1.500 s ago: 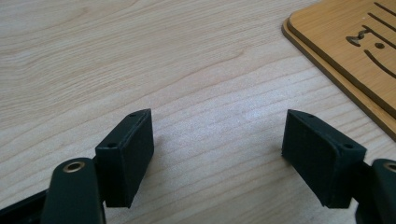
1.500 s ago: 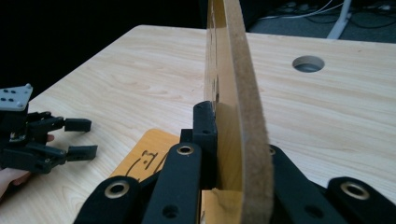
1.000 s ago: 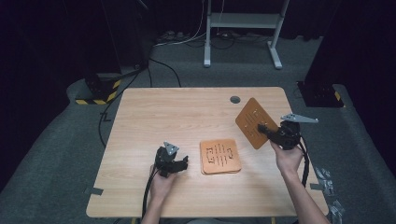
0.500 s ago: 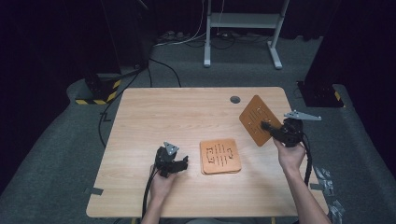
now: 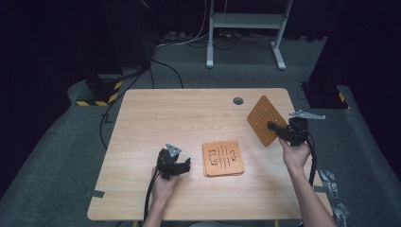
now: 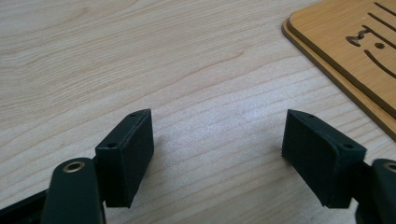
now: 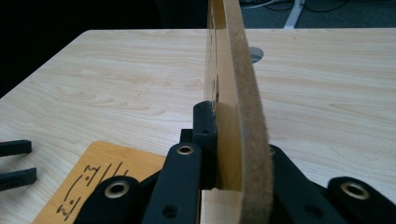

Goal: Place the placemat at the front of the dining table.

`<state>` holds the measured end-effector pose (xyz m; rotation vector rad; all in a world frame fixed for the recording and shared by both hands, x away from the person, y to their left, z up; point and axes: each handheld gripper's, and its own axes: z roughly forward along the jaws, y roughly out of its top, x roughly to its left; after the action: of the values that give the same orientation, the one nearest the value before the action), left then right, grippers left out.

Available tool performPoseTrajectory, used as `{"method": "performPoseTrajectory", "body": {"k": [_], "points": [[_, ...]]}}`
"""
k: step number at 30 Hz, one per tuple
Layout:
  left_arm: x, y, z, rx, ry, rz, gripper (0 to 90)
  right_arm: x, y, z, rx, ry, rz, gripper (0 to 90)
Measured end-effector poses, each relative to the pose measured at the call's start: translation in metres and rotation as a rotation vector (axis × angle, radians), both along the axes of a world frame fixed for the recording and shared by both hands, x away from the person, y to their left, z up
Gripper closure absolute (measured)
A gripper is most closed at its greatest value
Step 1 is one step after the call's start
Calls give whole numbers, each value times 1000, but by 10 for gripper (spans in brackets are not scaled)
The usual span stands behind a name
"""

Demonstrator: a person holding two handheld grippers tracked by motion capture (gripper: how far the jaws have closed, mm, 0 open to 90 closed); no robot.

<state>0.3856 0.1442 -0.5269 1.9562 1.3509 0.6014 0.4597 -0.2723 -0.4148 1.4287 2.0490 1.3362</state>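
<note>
The right gripper (image 5: 273, 126) is clamped on a coaster (image 5: 264, 120), lifted edge-up over the table's (image 5: 156, 118) right side, while the left gripper (image 6: 217, 140) rests open beside the stack (image 5: 223, 158), likely its next stop.

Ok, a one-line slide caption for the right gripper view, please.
Right gripper clamped on the edge of an upright brown coaster above the wooden table.

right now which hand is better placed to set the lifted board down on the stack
The right. The right gripper is already shut on the lifted board, which it holds above the table's right edge. The left gripper rests open by the stack, holding nothing.
</note>
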Motion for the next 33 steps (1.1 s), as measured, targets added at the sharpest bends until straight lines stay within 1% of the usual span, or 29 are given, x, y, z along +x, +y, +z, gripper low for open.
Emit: {"method": "performPoseTrajectory", "body": {"k": [2, 6, 8, 11, 12, 13, 15, 19, 20, 22, 25, 28, 33], "points": [[0, 0, 0, -1, 0, 0, 250, 3, -1, -2, 3, 8, -11, 864], [0, 0, 0, -1, 0, 0, 250, 6, -1, -4, -8, 6, -24, 864], [0, 0, 0, -1, 0, 0, 250, 8, -1, -8, -31, 11, -39, 864], [0, 0, 0, -1, 0, 0, 250, 10, 1, -10, -44, 17, -46, 864], [0, 0, 0, -1, 0, 1, 250, 12, 2, -13, -61, 20, -49, 864], [0, 0, 0, -1, 0, 1, 250, 12, 2, -13, -61, 20, -49, 864], [0, 0, 0, -2, 0, 1, 250, 14, 3, -15, -77, 22, -55, 864], [0, 0, 0, -2, -1, 1, 250, 18, 4, -19, -92, 25, -82, 864], [0, 0, 0, -1, -1, 1, 250, 20, 4, -21, -92, 31, -94, 864], [0, 0, 0, -2, -1, 1, 250, 21, 4, -23, -94, 33, -98, 864], [0, 0, 0, -1, -1, 0, 250, 24, 5, -26, -126, 36, -112, 864], [0, 0, 0, -1, 0, 1, 250, 27, 5, -30, -122, 38, -125, 864], [0, 0, 0, -1, 0, 0, 250, 30, 5, -34, -130, 41, -142, 864]]}}
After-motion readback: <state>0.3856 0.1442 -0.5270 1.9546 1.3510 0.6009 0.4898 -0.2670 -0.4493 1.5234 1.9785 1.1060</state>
